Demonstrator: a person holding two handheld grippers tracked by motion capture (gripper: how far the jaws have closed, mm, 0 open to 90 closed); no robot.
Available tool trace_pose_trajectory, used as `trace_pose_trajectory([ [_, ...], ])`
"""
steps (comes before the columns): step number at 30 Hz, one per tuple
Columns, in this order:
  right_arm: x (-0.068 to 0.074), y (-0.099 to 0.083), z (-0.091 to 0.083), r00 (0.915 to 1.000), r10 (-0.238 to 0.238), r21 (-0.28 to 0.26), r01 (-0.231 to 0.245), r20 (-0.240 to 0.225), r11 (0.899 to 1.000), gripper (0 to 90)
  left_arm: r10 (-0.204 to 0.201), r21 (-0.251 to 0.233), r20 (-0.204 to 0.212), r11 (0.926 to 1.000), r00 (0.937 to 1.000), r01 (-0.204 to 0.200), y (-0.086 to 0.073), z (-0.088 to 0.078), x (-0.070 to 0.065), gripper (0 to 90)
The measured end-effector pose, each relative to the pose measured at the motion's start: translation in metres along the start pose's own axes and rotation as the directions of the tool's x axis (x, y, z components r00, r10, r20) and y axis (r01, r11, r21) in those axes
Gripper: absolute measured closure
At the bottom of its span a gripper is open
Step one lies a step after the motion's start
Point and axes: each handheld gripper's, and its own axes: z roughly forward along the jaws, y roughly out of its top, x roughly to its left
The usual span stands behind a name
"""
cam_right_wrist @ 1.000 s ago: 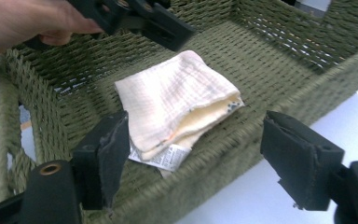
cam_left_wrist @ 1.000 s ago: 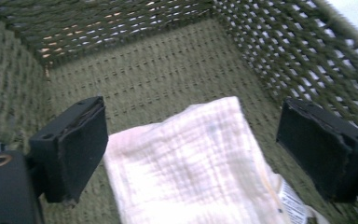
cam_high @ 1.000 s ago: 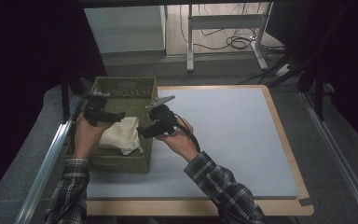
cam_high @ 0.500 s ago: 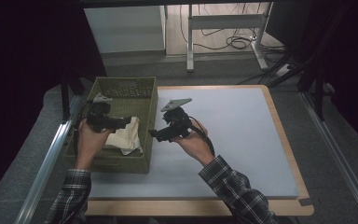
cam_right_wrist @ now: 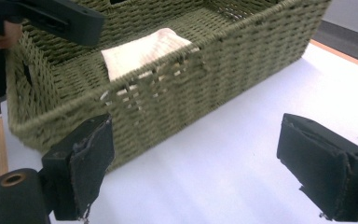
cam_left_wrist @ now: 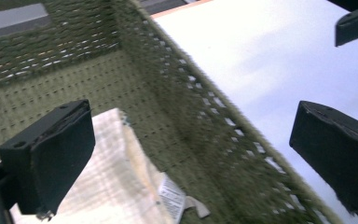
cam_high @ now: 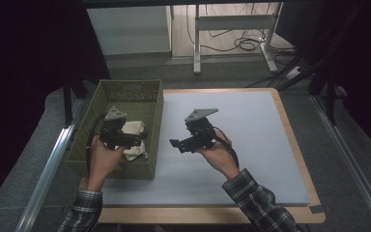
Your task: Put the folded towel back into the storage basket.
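Two grippers: both empty, fingers have just been opening.
Left gripper (cam_high: 142, 137): above the basket (cam_high: 152, 104), fingers spread wide, nothing between them.
Right gripper (cam_high: 176, 144): over the table (cam_high: 251, 140), just beside the basket, fingers wide apart.
Cloth (cam_high: 134, 129): folded, cream, lying inside the basket near its right wall.

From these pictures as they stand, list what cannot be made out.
- Folded cloth: high view, partly hidden by the left gripper; left gripper view, cut off by the bottom edge.
- Cloth's label: print too small and blurred.
- Basket: right gripper view, far end cut off by the top edge.
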Motion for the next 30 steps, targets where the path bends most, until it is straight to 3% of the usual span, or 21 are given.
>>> trace_pose_trajectory([
  [3, -0.003, -0.008, -0.008, 0.9999, -0.003, -0.002, 0.003, 0.015, 1.000, 10.4, 0.007, -0.021, 0.019, 0.9998, 0.9998, -0.007, 0.000, -0.001, -0.012, 0.0],
  [12, -0.011, -0.030, -0.035, 0.9990, -0.008, 0.016, 0.007, 0.045, 1.000, 7.3, 0.077, -0.042, 0.048, 0.9963, 0.9959, -0.075, 0.003, 0.005, -0.054, 0.0],
  [17, -0.018, -0.046, -0.051, 0.9973, 0.001, 0.020, -0.002, 0.073, 1.000, 6.1, 0.091, -0.061, 0.078, 0.9944, 0.9927, -0.087, 0.003, 0.012, -0.075, 0.0],
  [30, -0.037, -0.084, -0.085, 0.9906, 0.021, 0.048, -0.027, 0.135, 0.998, 1.7, 0.171, -0.093, 0.145, 0.9829, 0.9745, -0.159, -0.015, 0.033, -0.129, 0.0],
])
